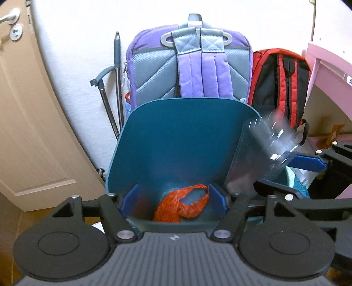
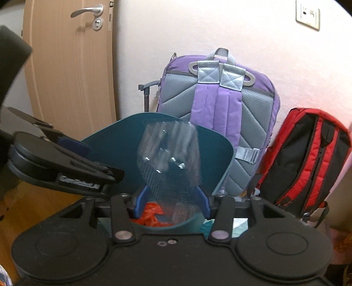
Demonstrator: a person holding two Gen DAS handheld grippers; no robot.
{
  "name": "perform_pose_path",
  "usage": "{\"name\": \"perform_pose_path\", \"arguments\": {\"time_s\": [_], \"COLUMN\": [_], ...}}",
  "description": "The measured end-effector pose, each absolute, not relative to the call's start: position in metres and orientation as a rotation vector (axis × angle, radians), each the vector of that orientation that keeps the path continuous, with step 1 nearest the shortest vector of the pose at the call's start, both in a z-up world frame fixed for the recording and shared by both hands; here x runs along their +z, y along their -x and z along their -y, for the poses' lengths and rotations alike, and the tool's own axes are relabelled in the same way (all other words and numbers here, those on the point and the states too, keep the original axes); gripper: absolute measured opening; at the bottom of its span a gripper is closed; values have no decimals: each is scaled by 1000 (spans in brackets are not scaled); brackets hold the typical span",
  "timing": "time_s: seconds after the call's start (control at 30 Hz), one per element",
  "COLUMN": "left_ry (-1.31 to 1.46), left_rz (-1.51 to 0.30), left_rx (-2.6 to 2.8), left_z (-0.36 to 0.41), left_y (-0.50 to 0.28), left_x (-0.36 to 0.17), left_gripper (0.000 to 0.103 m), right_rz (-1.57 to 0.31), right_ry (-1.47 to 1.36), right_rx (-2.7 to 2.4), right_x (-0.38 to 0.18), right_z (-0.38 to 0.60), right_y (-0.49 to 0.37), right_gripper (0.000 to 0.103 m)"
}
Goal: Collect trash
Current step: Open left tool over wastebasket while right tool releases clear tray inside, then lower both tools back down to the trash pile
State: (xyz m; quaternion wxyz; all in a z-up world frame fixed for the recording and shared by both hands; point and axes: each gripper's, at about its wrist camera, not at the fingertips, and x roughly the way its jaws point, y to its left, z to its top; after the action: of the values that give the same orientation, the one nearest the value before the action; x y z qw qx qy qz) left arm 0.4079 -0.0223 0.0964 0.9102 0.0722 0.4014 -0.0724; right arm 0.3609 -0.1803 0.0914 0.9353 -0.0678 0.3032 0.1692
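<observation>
Disposal step: the left gripper (image 1: 173,203) stands open and empty over the teal trash bin (image 1: 176,140), the orange bag (image 1: 182,204) lying inside, while the clear plastic bottle (image 2: 169,158), blurred between the right gripper's (image 2: 171,202) parted, apparently non-pressing jaws, should next clear the rim.

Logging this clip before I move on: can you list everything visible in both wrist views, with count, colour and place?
bin: one, teal, on the floor below both grippers, lid raised
bag: one, orange plastic, crumpled inside the bin
bottle: one, clear plastic, blurred, between the right gripper's fingers over the bin; contact unclear
purple backpack: one, purple and grey, against the wall behind the bin
red backpack: one, red and black, right of the purple one
door: one, light wood, left
wall socket: one, white, upper right
left gripper: black, blue fingers, open, empty
right gripper: black, blue fingers, around the bottle
</observation>
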Motion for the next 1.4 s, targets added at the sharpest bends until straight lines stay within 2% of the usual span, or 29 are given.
{"name": "perform_pose_path", "arguments": {"time_s": [0.43, 0.57, 0.8, 1.13, 1.2, 1.27, 1.4], "left_ry": [-147, -126, -88, -5, 12, 32, 75], "left_rz": [-781, -766, -754, -793, -808, -828, -888], "left_rx": [-152, -155, -185, -241, -243, -238, -214], "left_z": [14, 11, 4, -18, -25, -32, -51], "left_y": [-338, -315, -271, -223, -220, -218, -226], "left_x": [131, 142, 147, 105, 89, 72, 28], "left_gripper": [71, 81, 83, 85, 95, 100, 100], "right_rz": [-554, -547, -559, -646, -674, -704, -773], "right_ry": [159, 167, 160, 132, 129, 123, 112], "right_rx": [356, 364, 391, 445, 466, 483, 507], "right_x": [123, 128, 131, 101, 87, 71, 29], "right_z": [178, 177, 180, 183, 181, 179, 172], "right_y": [-299, -280, -239, -202, -198, -196, -196], "right_gripper": [49, 49, 49, 49, 49, 49, 49]}}
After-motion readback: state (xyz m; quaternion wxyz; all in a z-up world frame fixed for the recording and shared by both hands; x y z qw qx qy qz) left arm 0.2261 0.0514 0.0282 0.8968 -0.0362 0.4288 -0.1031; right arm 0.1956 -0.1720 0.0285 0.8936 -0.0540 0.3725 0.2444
